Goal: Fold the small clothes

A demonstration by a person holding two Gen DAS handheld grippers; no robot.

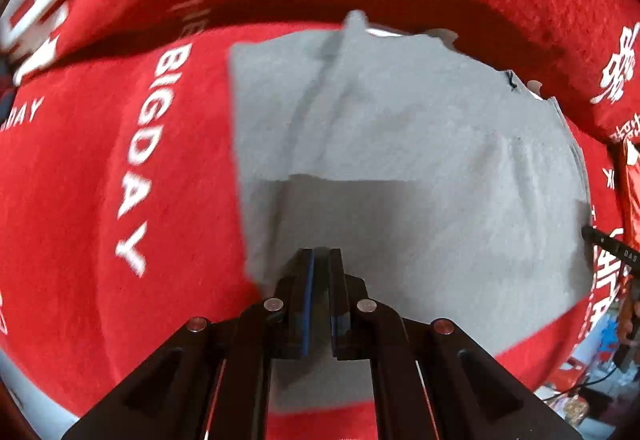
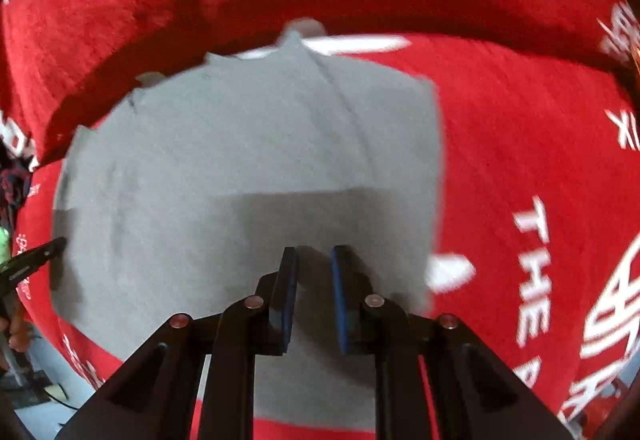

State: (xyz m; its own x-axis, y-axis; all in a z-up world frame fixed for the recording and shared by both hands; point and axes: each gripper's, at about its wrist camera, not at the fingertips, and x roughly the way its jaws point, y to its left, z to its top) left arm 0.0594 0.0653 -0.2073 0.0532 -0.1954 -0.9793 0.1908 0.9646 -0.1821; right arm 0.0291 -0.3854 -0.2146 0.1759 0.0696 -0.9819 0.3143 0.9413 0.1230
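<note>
The left gripper (image 1: 320,252) points steeply down over the near edge of the grey garment (image 1: 400,128). Its jaws stand closed with only a thin slit between the blue pads. A fold of grey cloth may sit in that slit, but the left wrist view does not settle whether anything is pinched.

The right gripper (image 2: 314,252) also points steeply down over the near edge of the garment (image 2: 240,144). Its jaws stand slightly parted, with grey cloth visible in the gap. The pads do not appear to press on the fabric, so the right gripper is judged to hold nothing.

The garment lies on a red blanket (image 1: 100,180) printed with white lettering. A darker grey band runs across the near part, ending in a straight line just beyond the fingertips; it may be a doubled layer or a shadow. Beyond it the cloth lies flat with shallow creases. The far edge is uneven, with small white tabs showing past it, close to a raised red ridge of blanket.

Step in hand, as judged: a near-to-far fold.

Next move, as judged: confirm a grip on both near corners, then carry them evenly toward the far edge, keeping the fold line straight.
</note>
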